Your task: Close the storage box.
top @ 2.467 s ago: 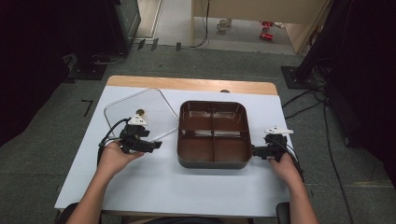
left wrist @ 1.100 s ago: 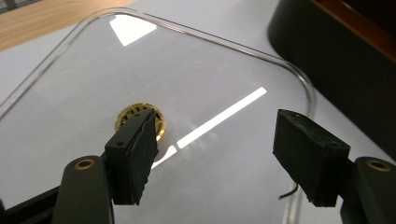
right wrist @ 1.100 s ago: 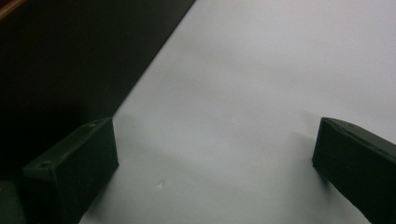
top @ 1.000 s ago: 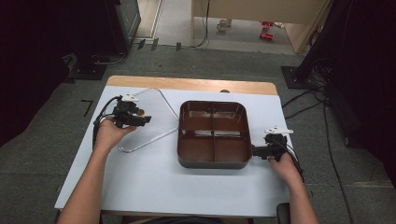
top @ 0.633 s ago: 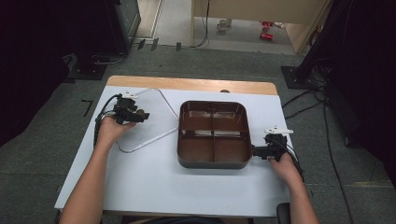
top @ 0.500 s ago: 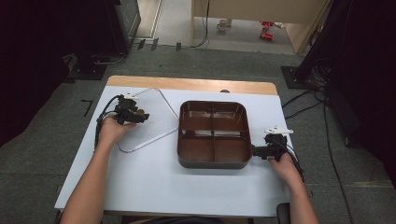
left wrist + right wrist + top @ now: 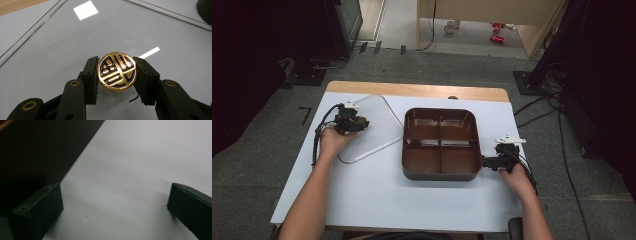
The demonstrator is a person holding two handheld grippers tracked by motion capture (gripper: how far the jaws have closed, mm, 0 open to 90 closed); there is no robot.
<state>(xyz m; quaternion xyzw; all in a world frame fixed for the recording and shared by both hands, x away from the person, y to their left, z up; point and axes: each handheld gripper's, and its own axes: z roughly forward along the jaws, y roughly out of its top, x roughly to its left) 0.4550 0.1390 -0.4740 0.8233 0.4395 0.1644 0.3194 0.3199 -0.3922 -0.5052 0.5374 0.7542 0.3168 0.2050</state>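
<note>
Beside the brown divided tray's [image 7: 440, 145] near right corner, the right gripper [image 7: 490, 161] rests on the white table [image 7: 377, 200], jaws wide apart and empty. Farther off, left of the tray, the left gripper [image 7: 116, 75] has just closed on the gold knob [image 7: 117, 71] of the clear lid [image 7: 379, 131].

White table [image 7: 377, 200]: clear lid [image 7: 377, 131], brown tray [image 7: 441, 145].

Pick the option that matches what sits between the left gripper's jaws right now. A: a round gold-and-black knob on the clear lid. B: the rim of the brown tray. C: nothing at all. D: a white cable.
A: in the left gripper view the left gripper has its jaws pressed on both sides of the round gold-and-black knob, which sits on the clear lid.
</note>
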